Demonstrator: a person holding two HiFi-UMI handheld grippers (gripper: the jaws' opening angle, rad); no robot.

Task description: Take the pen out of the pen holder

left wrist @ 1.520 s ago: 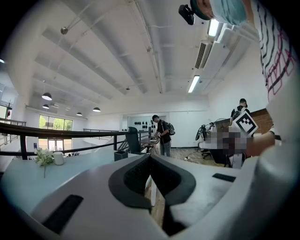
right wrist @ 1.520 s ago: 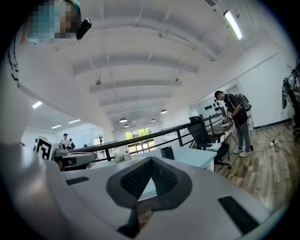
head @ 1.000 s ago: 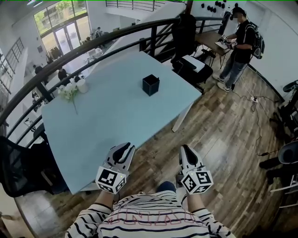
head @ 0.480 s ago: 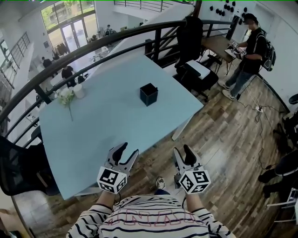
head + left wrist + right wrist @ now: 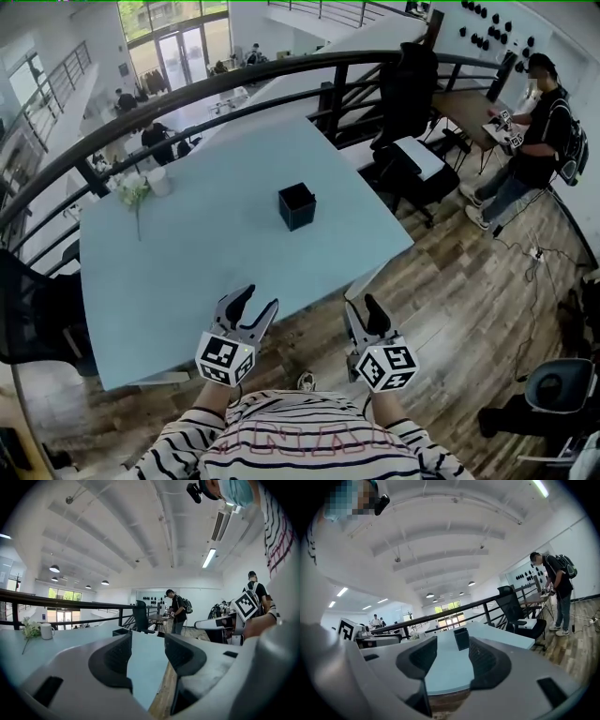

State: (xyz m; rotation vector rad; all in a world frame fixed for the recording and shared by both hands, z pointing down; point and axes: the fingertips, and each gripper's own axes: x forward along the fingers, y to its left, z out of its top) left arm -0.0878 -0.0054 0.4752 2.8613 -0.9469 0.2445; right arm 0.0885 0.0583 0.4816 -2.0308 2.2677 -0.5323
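A black square pen holder (image 5: 296, 205) stands on the pale blue counter (image 5: 187, 258). The left hand-held gripper (image 5: 256, 300) is opening and the right hand-held gripper (image 5: 361, 306) is spread wide, both empty.

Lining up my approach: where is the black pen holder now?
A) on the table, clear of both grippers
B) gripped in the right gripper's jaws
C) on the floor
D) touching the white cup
A: the pen holder stands on the table, far beyond the left gripper, whose jaws are opening on nothing, and the open, empty right gripper.
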